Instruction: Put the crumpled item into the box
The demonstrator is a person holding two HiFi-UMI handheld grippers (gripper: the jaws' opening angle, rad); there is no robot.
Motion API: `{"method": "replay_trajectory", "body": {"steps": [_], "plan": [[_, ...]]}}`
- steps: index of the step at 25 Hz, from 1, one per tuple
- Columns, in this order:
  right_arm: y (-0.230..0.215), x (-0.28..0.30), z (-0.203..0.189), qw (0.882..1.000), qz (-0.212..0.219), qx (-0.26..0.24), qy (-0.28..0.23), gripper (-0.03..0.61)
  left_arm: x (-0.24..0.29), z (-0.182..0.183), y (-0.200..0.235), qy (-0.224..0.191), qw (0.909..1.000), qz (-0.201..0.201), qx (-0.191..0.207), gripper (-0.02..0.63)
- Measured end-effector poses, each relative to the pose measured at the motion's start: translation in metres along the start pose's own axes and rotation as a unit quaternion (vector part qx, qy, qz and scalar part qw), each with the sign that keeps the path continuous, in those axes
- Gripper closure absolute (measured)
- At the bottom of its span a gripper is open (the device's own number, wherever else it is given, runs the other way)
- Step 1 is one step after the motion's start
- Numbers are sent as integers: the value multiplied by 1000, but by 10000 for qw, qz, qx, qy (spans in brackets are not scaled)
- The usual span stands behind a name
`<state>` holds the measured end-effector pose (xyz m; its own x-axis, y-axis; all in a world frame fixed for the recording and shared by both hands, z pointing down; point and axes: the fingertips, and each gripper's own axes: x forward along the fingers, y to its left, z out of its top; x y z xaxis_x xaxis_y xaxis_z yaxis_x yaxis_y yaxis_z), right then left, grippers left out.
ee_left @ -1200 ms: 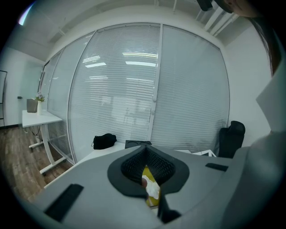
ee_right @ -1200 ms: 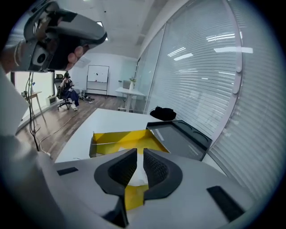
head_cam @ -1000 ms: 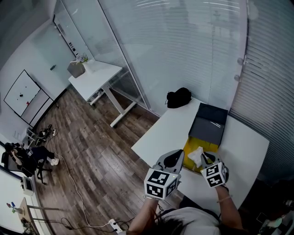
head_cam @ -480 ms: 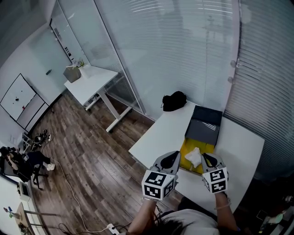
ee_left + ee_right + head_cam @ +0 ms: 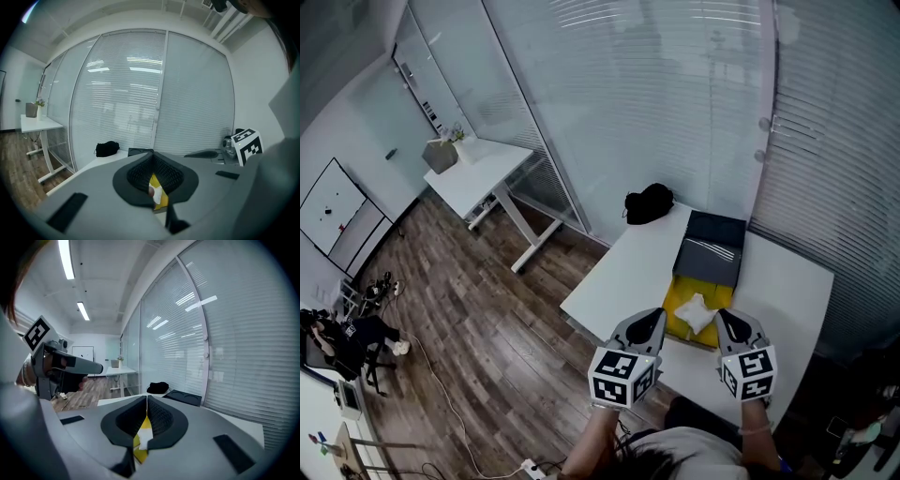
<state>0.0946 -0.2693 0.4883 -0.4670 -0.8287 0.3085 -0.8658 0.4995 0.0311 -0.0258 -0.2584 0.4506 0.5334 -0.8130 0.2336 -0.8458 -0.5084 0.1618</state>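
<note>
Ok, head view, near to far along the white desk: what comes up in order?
Left gripper and right gripper side by side → shallow yellow box holding the crumpled white paper → dark grey open lid → black fabric bundle at the far corner.

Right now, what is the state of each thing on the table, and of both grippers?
box: open, dark lid folded back.
crumpled item: lying inside the box, not held.
left gripper: jaws together, nothing between them.
right gripper: jaws together, nothing between them.
black bundle: lying at the table's far corner.
</note>
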Motion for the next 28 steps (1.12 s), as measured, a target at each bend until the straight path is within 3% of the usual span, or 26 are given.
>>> {"method": "replay_trajectory", "body": {"steps": [28], "plan": [[44,-94,24,9971,-618,-157,-412,552,-66,-14,-38,-26,9989,-462,98,598]]}}
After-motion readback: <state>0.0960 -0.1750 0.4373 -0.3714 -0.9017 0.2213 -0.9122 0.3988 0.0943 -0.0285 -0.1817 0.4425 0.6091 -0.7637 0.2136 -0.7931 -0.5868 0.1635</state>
